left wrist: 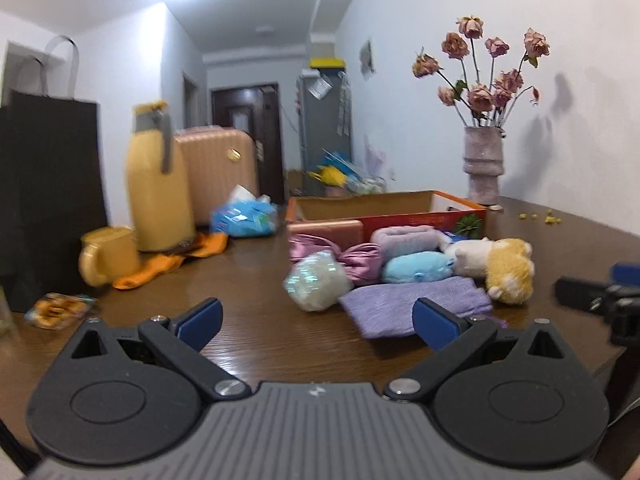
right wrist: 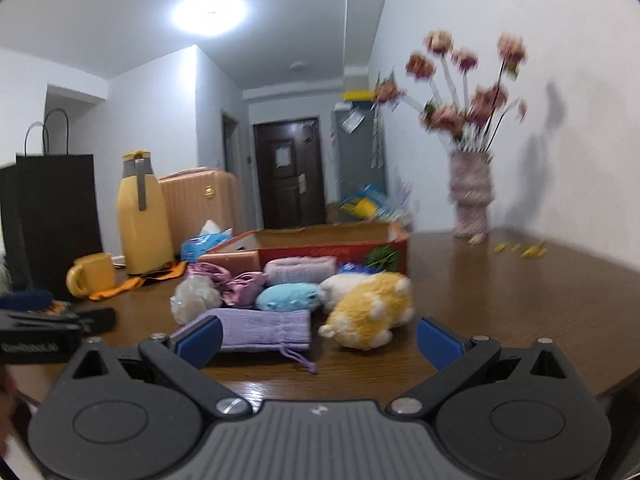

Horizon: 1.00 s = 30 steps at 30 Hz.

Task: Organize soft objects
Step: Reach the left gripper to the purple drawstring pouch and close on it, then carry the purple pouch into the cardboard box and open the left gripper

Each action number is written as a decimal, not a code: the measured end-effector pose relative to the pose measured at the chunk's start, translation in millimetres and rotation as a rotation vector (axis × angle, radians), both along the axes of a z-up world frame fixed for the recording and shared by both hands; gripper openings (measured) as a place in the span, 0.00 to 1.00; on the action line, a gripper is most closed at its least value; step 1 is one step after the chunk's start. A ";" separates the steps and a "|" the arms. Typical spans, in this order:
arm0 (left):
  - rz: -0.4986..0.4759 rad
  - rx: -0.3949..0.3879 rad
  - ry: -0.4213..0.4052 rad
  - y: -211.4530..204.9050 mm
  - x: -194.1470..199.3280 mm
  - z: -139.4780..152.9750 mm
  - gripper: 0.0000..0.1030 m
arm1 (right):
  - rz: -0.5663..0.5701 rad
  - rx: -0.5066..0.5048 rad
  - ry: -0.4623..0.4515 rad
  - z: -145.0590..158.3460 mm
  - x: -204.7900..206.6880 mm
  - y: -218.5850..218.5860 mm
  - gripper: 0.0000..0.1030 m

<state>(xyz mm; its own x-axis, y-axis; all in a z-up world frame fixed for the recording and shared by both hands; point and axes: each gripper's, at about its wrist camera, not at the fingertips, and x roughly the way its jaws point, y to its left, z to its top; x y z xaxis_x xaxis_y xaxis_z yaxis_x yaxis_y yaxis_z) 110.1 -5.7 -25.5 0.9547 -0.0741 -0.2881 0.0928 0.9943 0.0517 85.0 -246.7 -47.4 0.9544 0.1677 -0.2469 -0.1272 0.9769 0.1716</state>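
Note:
Soft objects lie in a pile on the brown table in front of an open cardboard box (left wrist: 384, 204) (right wrist: 320, 240): a purple knit pouch (left wrist: 412, 304) (right wrist: 264, 328), a yellow and white plush (left wrist: 508, 272) (right wrist: 372, 312), a blue plush (left wrist: 416, 266) (right wrist: 286, 296), a pink satin bow (left wrist: 340, 256) (right wrist: 236, 284), a white mesh ball (left wrist: 316, 280) (right wrist: 196, 298) and a lilac roll (left wrist: 408, 238) (right wrist: 298, 270). My left gripper (left wrist: 318, 322) is open and empty, short of the pile. My right gripper (right wrist: 318, 340) is open and empty, just before the pouch and yellow plush.
A yellow flask (left wrist: 158, 184), yellow mug (left wrist: 106, 258) and orange cloth (left wrist: 172, 260) stand at the left by a black paper bag (left wrist: 48, 192). A blue tissue pack (left wrist: 246, 218) lies behind. A vase of dried roses (left wrist: 482, 164) stands at the back right. The right gripper shows in the left wrist view (left wrist: 600, 296).

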 end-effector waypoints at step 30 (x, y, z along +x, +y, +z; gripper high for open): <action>-0.230 -0.384 0.365 16.8 103.6 -16.2 0.05 | 0.159 0.134 0.301 -18.0 132.8 14.8 0.05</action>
